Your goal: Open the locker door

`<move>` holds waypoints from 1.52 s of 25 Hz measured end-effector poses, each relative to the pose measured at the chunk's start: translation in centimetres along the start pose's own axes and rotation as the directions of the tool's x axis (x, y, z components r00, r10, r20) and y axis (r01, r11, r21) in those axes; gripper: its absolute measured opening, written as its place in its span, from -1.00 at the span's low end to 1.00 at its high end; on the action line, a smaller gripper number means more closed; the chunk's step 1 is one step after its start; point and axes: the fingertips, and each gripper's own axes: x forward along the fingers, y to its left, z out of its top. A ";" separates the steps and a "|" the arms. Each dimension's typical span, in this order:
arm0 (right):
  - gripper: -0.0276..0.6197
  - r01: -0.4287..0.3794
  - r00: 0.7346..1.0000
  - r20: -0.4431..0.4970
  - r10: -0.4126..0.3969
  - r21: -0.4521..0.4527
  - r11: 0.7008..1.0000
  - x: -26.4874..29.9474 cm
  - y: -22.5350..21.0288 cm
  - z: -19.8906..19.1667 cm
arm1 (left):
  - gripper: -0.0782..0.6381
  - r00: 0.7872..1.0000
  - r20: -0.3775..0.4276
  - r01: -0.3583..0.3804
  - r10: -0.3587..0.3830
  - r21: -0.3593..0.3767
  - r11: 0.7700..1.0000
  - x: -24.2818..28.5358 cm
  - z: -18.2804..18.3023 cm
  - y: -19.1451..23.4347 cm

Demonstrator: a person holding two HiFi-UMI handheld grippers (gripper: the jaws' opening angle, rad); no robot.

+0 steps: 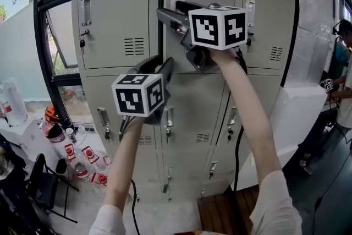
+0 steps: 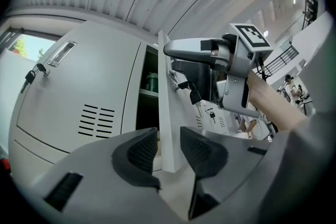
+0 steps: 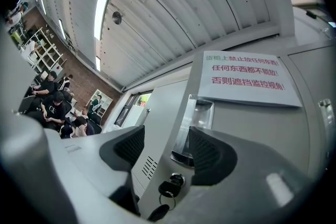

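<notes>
Though it sits in the top row of the grey locker bank (image 1: 192, 113), the locker door (image 1: 171, 49) is no longer flush with it: its left edge stands out from the frame, and a dark gap runs down beside it. Through that gap, in the left gripper view, I can see a shelf inside with a green container (image 2: 151, 82) on it. A white notice (image 3: 247, 77) with red print is stuck high on the door's face. Below it is a recessed handle (image 3: 195, 123), and under that a lock with a black-headed key (image 3: 169, 187) hanging from it.

My left tool (image 2: 169, 145) is at the door's lower corner. Its pads stand apart with the door's thin edge between them, and I see a gap on the hinge-less side, so nothing is clamped. My right tool (image 3: 167, 147) is higher up, level with the handle. Its pads are also apart and frame the door's edge and the handle recess. I cannot tell whether either pad touches the metal.

Left of the open door is the neighbouring door (image 2: 79, 92), shut, with vent slots (image 2: 94, 120) and its own key. Further left a window (image 1: 55, 36) lets in daylight, and bottles (image 1: 82, 165) stand on the floor beneath it. People (image 3: 52, 107) sit in the background.
</notes>
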 end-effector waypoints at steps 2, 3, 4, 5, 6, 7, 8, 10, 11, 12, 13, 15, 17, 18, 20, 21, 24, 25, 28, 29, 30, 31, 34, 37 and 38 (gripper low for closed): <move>-0.13 0.003 1.000 0.004 -0.003 0.002 1.000 -0.4 0.1 0.1 | -0.53 1.000 0.002 -0.006 0.006 0.006 1.000 -0.5 0.3 -0.4; -0.13 0.003 1.000 0.003 -0.003 -0.002 1.000 -0.6 0.2 0.1 | -0.56 1.000 0.004 -0.010 0.010 0.011 1.000 -0.6 0.4 -0.6; -0.13 0.003 1.000 0.001 -0.003 -0.007 1.000 -0.7 0.4 0.1 | -0.61 1.000 0.004 -0.014 0.013 0.016 1.000 -0.7 0.5 -0.7; -0.13 0.001 1.000 -0.001 -0.001 -0.012 1.000 -0.9 0.6 0.0 | -0.64 1.000 0.004 -0.020 0.020 0.022 1.000 -0.8 0.6 -0.8; -0.13 0.000 1.000 -0.004 0.000 -0.016 1.000 -1.0 0.8 -0.1 | -0.64 0.999 0.007 -0.032 0.032 0.026 0.999 -0.9 0.6 -0.9; -0.13 0.004 1.000 -0.009 -0.004 -0.017 1.000 -1.2 0.8 -0.2 | -0.64 0.999 0.016 -0.048 0.048 0.026 0.999 -1.0 0.7 -0.8; -0.13 0.007 1.000 -0.012 -0.007 -0.016 1.000 -1.4 0.8 -0.3 | -0.64 0.997 0.030 -0.068 0.067 0.022 0.997 -1.1 0.8 -0.7; -0.13 0.001 1.000 -0.017 -0.001 -0.005 1.000 -1.4 0.9 -0.3 | -0.58 0.993 0.063 -0.102 0.101 0.010 0.995 -1.3 1.1 -0.2; -0.13 -0.005 1.000 -0.019 0.005 0.001 1.000 -1.2 1.0 -0.4 | -0.39 0.993 0.068 -0.102 0.101 0.002 0.995 -1.3 1.1 0.0; -0.13 -0.009 1.000 -0.023 0.009 0.004 1.000 -1.1 1.1 -0.5 | -0.31 0.995 0.057 -0.084 0.085 -0.014 0.996 -1.0 0.8 0.1; -0.13 -0.010 1.000 -0.028 0.010 0.003 1.000 -1.0 1.2 -0.7 | -0.31 0.998 0.033 -0.053 0.054 -0.039 0.998 -0.6 0.2 0.1; -0.13 -0.020 0.999 -0.046 0.020 -0.006 1.000 -0.6 1.5 -1.2 | -0.31 1.000 -0.025 0.016 -0.019 -0.097 0.995 0.5 -1.1 -0.2; -0.13 -0.042 0.997 -0.060 0.040 -0.023 0.999 -0.1 2.1 -1.4 | -0.31 0.997 -0.053 0.045 -0.052 -0.112 0.993 0.9 -1.8 -0.5; -0.13 -0.047 0.997 -0.060 0.045 -0.034 0.998 0.0 2.4 -1.4 | -0.31 0.997 -0.054 0.044 -0.049 -0.103 0.994 1.0 -1.9 -0.5; -0.13 -0.044 0.998 -0.054 0.041 -0.048 0.998 0.0 2.5 -1.4 | -0.32 0.998 -0.048 0.040 -0.045 -0.092 0.995 1.0 -2.0 -0.6; -0.13 -0.041 0.998 -0.049 0.039 -0.045 0.998 -0.2 2.5 -1.5 | -0.32 0.998 -0.046 0.042 -0.046 -0.094 0.995 0.9 -2.0 -0.6; -0.13 -0.024 0.999 -0.024 0.023 -0.037 0.999 -1.1 2.1 -1.3 | -0.42 0.998 -0.040 0.047 -0.050 -0.094 0.994 0.7 -1.9 -0.6; -0.13 -0.016 1.000 -0.012 0.015 -0.043 0.999 -1.6 2.1 -1.2 | -0.42 0.998 -0.036 0.049 -0.052 -0.092 0.995 0.6 -1.9 -0.7; -0.13 0.023 1.000 0.019 -0.022 -0.053 0.998 -3.6 1.6 -1.4 | -0.43 0.998 -0.024 0.049 -0.051 -0.082 0.995 0.2 -1.7 -1.2; -0.13 0.036 0.999 0.028 -0.035 -0.050 0.998 -4.4 1.4 -1.6 | -0.43 0.998 -0.022 0.050 -0.052 -0.079 0.996 0.1 -1.7 -1.4; -0.13 0.046 0.998 0.038 -0.045 -0.044 0.998 -5.4 1.3 -1.9 | -0.44 0.998 -0.019 0.052 -0.054 -0.076 0.996 -0.1 -1.6 -1.6; -0.13 0.055 0.997 0.048 -0.053 -0.035 0.998 -6.3 1.2 -2.2 | -0.44 0.998 -0.017 0.056 -0.057 -0.074 0.996 -0.3 -1.5 -1.9; -0.13 0.066 0.995 0.080 -0.067 0.010 0.998 -9.4 1.1 -2.9 | -0.46 0.997 -0.008 0.074 -0.074 -0.068 0.995 -0.8 -1.3 -3.1; -0.13 0.073 0.993 0.086 -0.076 0.041 0.997 -11.8 1.2 -3.7 | -0.48 0.996 -0.004 0.090 -0.090 -0.062 0.994 -1.4 -1.1 -4.4; -0.13 0.081 0.993 0.083 -0.085 0.041 0.996 -12.5 1.2 -4.0 | -0.48 0.996 -0.001 0.090 -0.090 -0.059 0.994 -1.6 -1.1 -4.7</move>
